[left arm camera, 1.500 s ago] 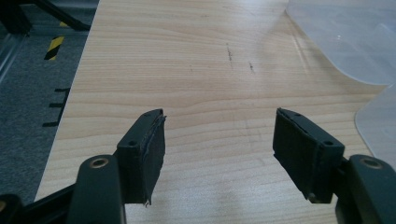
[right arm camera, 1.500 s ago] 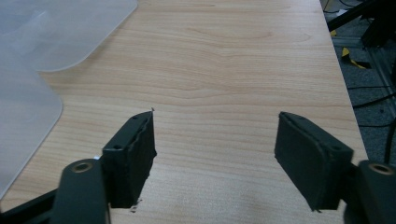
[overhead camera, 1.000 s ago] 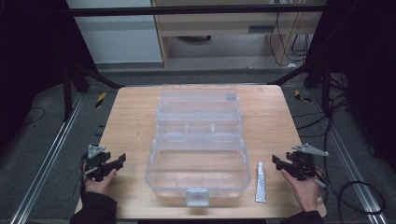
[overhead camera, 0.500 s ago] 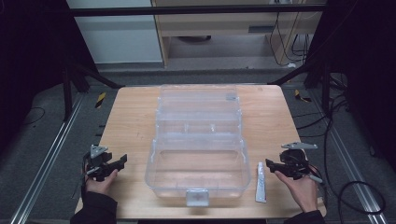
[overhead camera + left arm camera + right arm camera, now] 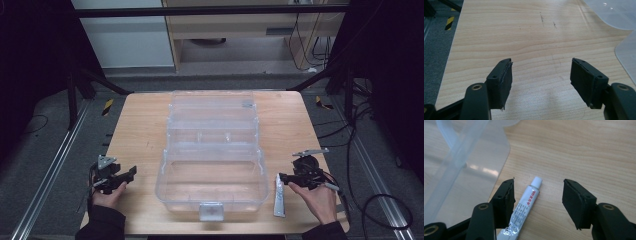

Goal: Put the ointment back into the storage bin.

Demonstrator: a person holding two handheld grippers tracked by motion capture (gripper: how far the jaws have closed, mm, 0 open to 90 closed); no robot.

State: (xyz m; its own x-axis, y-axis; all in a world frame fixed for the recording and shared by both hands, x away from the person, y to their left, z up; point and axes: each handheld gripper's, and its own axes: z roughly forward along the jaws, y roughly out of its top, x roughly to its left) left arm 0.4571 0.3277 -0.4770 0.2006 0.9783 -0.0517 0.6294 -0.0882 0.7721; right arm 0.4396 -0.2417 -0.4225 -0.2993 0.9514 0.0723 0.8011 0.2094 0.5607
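High view, counter: I see a wooden counter [image 5: 140, 125] with a clear plastic organiser box [image 5: 212, 150] standing open in the middle.
High view, tube: a small white tube [image 5: 279, 197] lies on the counter just right of the box's front corner.
High view, left gripper: my left gripper [image 5: 131, 173] sits near the counter's left front edge, well apart from the box, nothing in it.
High view, right gripper: my right gripper [image 5: 281, 179] is at the tube's upper end, its tips just over it.
Left gripper view: I see both jaws spread wide over bare wood, with the box's clear edge [image 5: 626, 50] at the right.
Right gripper view: jaws spread wide with the tube [image 5: 524, 208] between them; it lies close by the left-hand pad [image 5: 507, 202], cap pointing away. I cannot tell whether they touch. The clear box wall [image 5: 461, 157] is at the left.
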